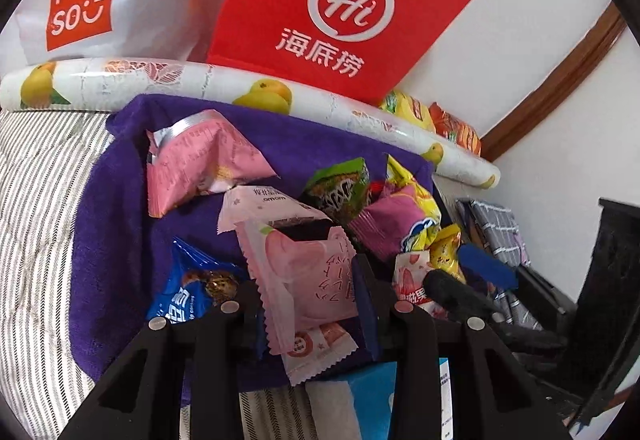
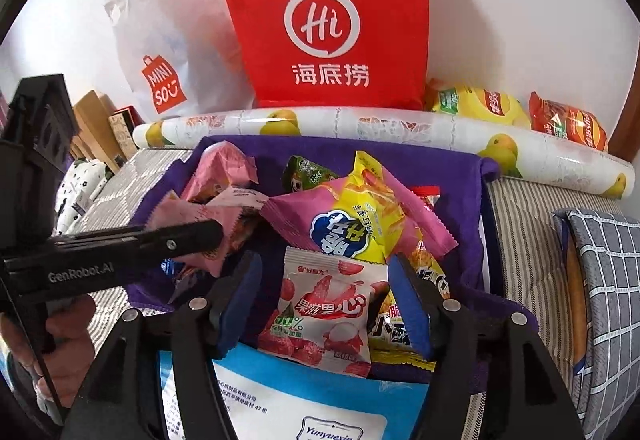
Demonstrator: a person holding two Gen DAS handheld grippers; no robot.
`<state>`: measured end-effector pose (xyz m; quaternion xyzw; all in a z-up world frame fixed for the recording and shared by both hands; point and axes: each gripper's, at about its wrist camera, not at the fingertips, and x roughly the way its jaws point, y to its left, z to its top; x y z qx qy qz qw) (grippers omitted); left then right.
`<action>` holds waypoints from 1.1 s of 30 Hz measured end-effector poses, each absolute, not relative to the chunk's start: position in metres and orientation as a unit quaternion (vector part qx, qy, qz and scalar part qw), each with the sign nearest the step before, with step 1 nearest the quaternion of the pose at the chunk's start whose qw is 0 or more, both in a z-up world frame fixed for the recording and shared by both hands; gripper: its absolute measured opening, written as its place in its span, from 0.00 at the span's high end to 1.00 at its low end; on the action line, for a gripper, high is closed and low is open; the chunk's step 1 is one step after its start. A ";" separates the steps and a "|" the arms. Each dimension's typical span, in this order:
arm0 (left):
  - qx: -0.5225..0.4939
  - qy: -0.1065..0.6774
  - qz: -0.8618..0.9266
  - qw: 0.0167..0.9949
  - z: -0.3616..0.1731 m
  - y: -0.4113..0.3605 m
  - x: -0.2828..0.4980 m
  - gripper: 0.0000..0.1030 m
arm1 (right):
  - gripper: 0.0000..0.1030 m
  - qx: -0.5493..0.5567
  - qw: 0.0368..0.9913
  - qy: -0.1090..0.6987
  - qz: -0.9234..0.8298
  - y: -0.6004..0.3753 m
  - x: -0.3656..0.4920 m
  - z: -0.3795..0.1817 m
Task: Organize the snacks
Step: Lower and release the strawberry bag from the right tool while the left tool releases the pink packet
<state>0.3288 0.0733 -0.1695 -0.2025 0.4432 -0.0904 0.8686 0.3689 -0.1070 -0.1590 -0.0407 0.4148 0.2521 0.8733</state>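
On purple cloth (image 2: pixel 460 180): snacks | left hand-held gripper (image 1: pixel 308 304) seemingly clamps pink packet (image 1: pixel 304 272) | right hand-held gripper (image 2: pixel 320 304) agape

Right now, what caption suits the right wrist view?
Right gripper open around a lychee candy packet on the purple cloth.

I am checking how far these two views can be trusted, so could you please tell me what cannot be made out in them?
- Blue snack packet, left wrist view: its lower part is hidden behind the left tongs.
- Blue-and-white pack, right wrist view: cut off by the bottom edge.
- Contents of the red bag and white Miniso bag, both views: hidden by their walls.
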 end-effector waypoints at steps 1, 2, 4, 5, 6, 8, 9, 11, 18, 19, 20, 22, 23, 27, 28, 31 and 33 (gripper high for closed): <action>-0.197 0.444 -0.086 0.870 -0.171 0.071 0.329 0.67 | 0.37 -0.039 0.874 0.413 0.252 -0.108 0.369 -0.158; -0.192 0.446 -0.081 0.871 -0.172 0.070 0.330 0.67 | 0.37 -0.037 0.874 0.412 0.254 -0.109 0.369 -0.157; -0.183 0.450 -0.072 0.871 -0.175 0.069 0.331 0.67 | 0.37 -0.034 0.875 0.411 0.255 -0.111 0.368 -0.156; -0.180 0.450 -0.067 0.872 -0.177 0.069 0.332 0.67 | 0.37 -0.034 0.875 0.410 0.255 -0.111 0.368 -0.156; -0.180 0.450 -0.063 0.872 -0.178 0.070 0.332 0.67 | 0.37 -0.034 0.875 0.410 0.255 -0.111 0.368 -0.156; -0.180 0.451 -0.059 0.872 -0.179 0.072 0.333 0.67 | 0.37 -0.034 0.875 0.411 0.253 -0.112 0.368 -0.157; -0.180 0.452 -0.058 0.872 -0.180 0.072 0.333 0.67 | 0.37 -0.034 0.875 0.412 0.253 -0.112 0.368 -0.157; -0.179 0.454 -0.057 0.871 -0.182 0.071 0.334 0.67 | 0.37 -0.033 0.875 0.412 0.253 -0.112 0.368 -0.157; -0.156 0.458 -0.057 0.873 -0.186 0.059 0.334 0.67 | 0.37 -0.035 0.875 0.411 0.252 -0.112 0.368 -0.158; -0.157 0.457 -0.057 0.873 -0.186 0.059 0.334 0.67 | 0.37 -0.035 0.876 0.410 0.251 -0.113 0.368 -0.158; -0.159 0.457 -0.058 0.873 -0.186 0.060 0.334 0.67 | 0.37 -0.036 0.877 0.410 0.250 -0.113 0.368 -0.157; -0.163 0.458 -0.060 0.872 -0.186 0.062 0.335 0.66 | 0.37 -0.035 0.878 0.409 0.248 -0.114 0.367 -0.157; -0.165 0.458 -0.059 0.871 -0.186 0.063 0.335 0.65 | 0.37 -0.034 0.878 0.408 0.247 -0.115 0.367 -0.157; -0.168 0.458 -0.059 0.871 -0.185 0.065 0.335 0.65 | 0.37 -0.041 0.878 0.408 0.244 -0.116 0.367 -0.159; -0.168 0.457 -0.059 0.871 -0.185 0.065 0.335 0.65 | 0.37 -0.042 0.879 0.409 0.243 -0.116 0.368 -0.159; -0.166 0.456 -0.058 0.872 -0.184 0.065 0.334 0.65 | 0.37 -0.042 0.879 0.411 0.238 -0.119 0.370 -0.161; -0.168 0.457 -0.059 0.871 -0.182 0.066 0.333 0.65 | 0.37 -0.040 0.880 0.412 0.235 -0.121 0.371 -0.161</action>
